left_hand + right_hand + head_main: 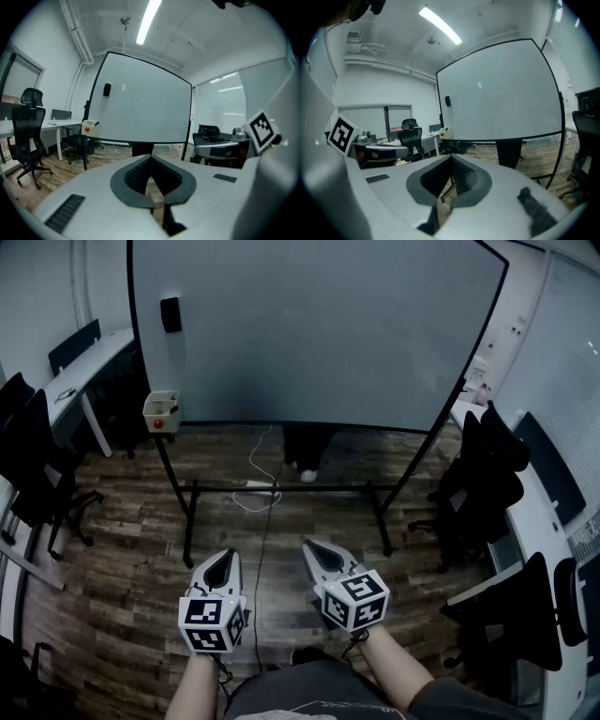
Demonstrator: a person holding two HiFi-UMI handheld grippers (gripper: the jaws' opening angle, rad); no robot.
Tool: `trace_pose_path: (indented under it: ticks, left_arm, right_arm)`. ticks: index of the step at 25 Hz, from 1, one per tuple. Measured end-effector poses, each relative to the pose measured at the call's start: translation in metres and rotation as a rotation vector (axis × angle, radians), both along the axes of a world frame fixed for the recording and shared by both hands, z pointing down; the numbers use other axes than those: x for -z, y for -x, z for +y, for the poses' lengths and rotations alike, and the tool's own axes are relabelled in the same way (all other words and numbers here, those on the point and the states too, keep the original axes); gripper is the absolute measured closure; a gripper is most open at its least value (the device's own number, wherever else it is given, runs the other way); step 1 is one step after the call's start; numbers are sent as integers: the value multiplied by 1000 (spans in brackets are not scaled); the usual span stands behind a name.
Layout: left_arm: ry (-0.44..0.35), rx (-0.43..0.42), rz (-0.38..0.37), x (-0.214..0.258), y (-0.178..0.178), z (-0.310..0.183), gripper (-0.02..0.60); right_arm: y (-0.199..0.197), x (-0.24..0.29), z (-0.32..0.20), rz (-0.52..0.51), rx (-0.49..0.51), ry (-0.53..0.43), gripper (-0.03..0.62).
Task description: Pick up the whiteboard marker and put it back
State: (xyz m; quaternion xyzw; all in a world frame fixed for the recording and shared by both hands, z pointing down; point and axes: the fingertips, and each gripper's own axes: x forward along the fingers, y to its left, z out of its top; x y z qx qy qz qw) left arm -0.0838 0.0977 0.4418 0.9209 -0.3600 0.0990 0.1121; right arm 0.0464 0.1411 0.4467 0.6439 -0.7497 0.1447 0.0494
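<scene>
— What's at the far left?
— A white desk (89, 362) with dark office chairs (37, 456) beside it. Next comes a cream box (161, 412) with a round red spot on its front. It sits at the lower left corner of the whiteboard (319, 324), against the stand's post. In the left gripper view a dark stick, seemingly the whiteboard marker (96, 123), pokes out of the box's top.
— Anything on the board?
— A small black block (170, 314) near its upper left.
— And the tools?
— Both sit low in the head view, well apart from the box. The left gripper (226, 555) has its jaw tips together and holds nothing. The right gripper (307, 546), just beside it, is closed and empty too. Each cube carries black-and-white square patterns.
— Any lettering?
— There are small papers (481, 367) by the board's right edge, but the print is too small to read. More dark chairs (483, 479) stand at the right.
</scene>
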Motion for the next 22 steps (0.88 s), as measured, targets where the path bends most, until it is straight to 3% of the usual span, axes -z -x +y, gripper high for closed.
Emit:
trace_pose_path:
  ticks: [22]
  left_arm:
    - [43,-31,20,-7,-8,2,568]
  right_arm:
    - [5,-5,-8,-51,23,-18,571]
